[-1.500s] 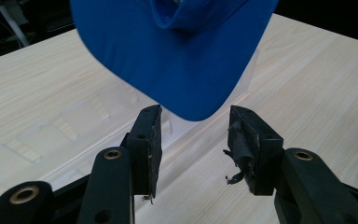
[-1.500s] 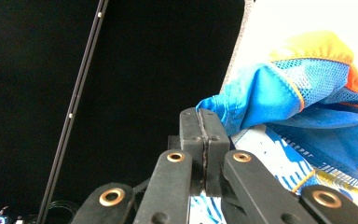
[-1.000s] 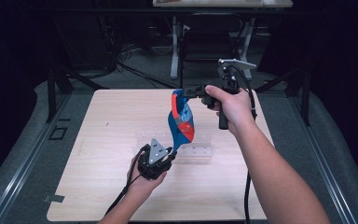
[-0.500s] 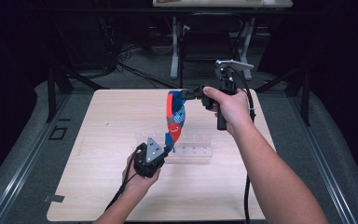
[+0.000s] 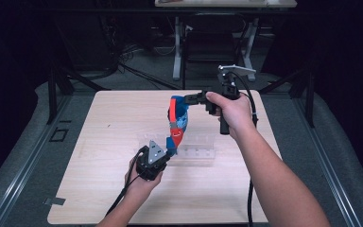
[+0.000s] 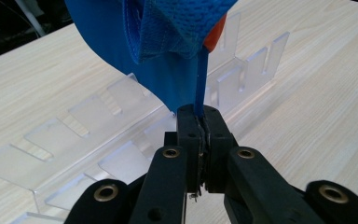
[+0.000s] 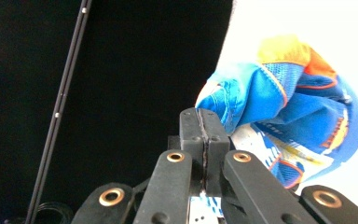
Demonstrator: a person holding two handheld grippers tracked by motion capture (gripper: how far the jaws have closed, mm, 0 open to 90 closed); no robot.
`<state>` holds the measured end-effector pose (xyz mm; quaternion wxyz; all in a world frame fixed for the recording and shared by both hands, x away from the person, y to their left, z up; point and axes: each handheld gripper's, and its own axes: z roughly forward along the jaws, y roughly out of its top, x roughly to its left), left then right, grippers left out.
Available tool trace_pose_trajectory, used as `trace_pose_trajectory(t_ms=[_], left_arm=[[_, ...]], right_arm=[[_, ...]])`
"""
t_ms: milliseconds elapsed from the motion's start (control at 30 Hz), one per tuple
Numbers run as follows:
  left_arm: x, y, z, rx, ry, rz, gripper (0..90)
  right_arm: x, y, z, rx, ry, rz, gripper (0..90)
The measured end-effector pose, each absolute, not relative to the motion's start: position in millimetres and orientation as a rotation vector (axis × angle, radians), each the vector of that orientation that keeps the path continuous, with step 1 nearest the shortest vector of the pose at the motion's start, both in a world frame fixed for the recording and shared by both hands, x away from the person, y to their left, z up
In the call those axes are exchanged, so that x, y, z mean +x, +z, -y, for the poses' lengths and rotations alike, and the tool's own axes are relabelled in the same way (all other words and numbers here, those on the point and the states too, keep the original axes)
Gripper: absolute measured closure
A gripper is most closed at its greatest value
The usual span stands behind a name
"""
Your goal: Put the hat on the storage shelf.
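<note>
Black grippers [image 5: 166, 152] with brass-ringed screws, grey three-cornered plates, black cables.

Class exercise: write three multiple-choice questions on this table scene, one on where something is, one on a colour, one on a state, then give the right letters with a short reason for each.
1. Where is the clear plastic rack?
A. on the wooden table
B. on the floor
C. in a hand

2. What is the main colour of the cloth?
A. green
B. blue with red-orange
C. white

3. How does the left claw stand?
A. wide open
B. shut on a cup
C. shut on the cloth

Answers:
1 A, the rack lies flat on the tabletop in the high view.
2 B, blue fabric with red-orange patches shows in all views.
3 C, a blue edge of the cloth runs down between the closed jaws, while the right claw grips the upper end.
</note>
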<state>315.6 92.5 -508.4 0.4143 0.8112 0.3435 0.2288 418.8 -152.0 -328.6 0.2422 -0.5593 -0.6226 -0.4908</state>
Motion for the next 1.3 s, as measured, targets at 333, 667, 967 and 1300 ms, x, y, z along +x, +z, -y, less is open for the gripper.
trace_pose_trajectory(t_ms=[333,667,967,1300], left_arm=[[322,-519,-99,2.034,0.510,-0.904,88.1],[322,-522,-101,2.018,0.494,-0.905,88.1],[322,-523,-104,2.018,0.495,-0.910,87.6],[316,-523,-114,1.997,0.492,-0.920,77.5]], right_arm=[[420,-335,163,-1.612,-1.343,1.731,86.8],[418,-332,179,-1.655,-1.350,1.751,86.2],[417,-335,183,-1.672,-1.320,1.803,85.0],[412,-335,191,-1.701,-1.300,1.858,84.1]])
